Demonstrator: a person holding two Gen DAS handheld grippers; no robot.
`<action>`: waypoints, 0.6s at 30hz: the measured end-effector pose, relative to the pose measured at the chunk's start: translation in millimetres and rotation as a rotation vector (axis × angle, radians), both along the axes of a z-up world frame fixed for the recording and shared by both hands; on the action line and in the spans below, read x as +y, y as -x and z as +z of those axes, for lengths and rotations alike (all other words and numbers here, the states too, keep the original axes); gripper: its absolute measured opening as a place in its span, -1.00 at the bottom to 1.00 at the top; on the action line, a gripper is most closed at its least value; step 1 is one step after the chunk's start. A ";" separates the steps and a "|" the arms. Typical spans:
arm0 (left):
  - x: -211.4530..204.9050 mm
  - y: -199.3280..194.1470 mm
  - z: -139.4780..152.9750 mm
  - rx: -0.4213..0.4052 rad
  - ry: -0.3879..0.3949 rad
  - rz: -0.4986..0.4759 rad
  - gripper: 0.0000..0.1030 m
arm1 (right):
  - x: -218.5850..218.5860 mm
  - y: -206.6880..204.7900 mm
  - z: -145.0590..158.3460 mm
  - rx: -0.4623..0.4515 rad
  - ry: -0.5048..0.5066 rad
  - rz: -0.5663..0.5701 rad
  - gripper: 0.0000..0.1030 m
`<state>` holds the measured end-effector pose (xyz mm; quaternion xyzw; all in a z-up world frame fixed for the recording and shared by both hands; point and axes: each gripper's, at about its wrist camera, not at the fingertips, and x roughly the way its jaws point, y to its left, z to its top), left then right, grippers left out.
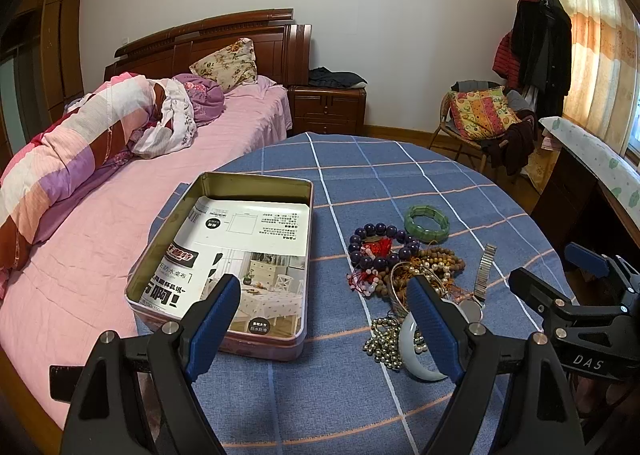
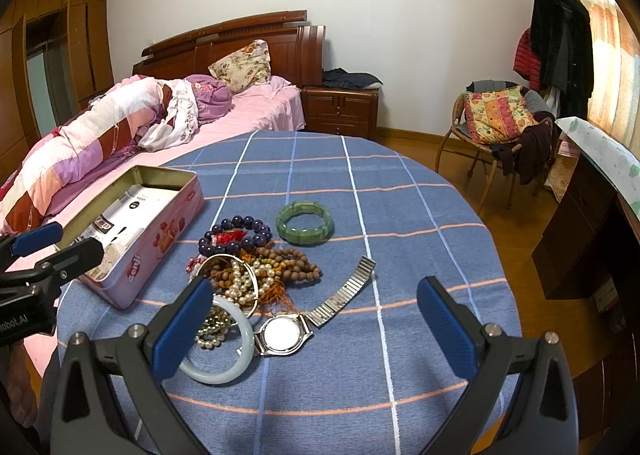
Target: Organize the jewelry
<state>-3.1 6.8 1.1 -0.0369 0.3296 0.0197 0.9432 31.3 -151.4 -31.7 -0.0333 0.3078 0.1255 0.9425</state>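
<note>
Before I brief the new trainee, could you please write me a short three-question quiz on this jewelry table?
1. True or false: the pink tin already holds a piece of jewelry.
2. Which piece lies apart from the tangled pile, farthest from the grippers? A) green bangle B) wristwatch C) white bangle
3. Fill in: the jaws of the left gripper and right gripper both stand ____.

Key
1. False; only a printed sheet lines the tin.
2. A; it sits alone on the blue checked cloth, beyond the purple bead bracelet.
3. Open, holding nothing.
</note>
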 end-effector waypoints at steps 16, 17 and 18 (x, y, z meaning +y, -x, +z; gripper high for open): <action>-0.2 0.0 0.1 0.000 0.000 0.001 0.65 | 1.0 -0.6 0.3 0.004 0.000 0.000 1.00; -0.2 0.0 0.1 0.001 0.000 0.001 0.65 | 1.2 -0.3 -0.2 0.004 0.000 0.000 1.00; 0.5 0.0 0.1 0.001 0.000 0.001 0.65 | 1.4 0.1 -0.6 0.004 0.001 0.000 1.00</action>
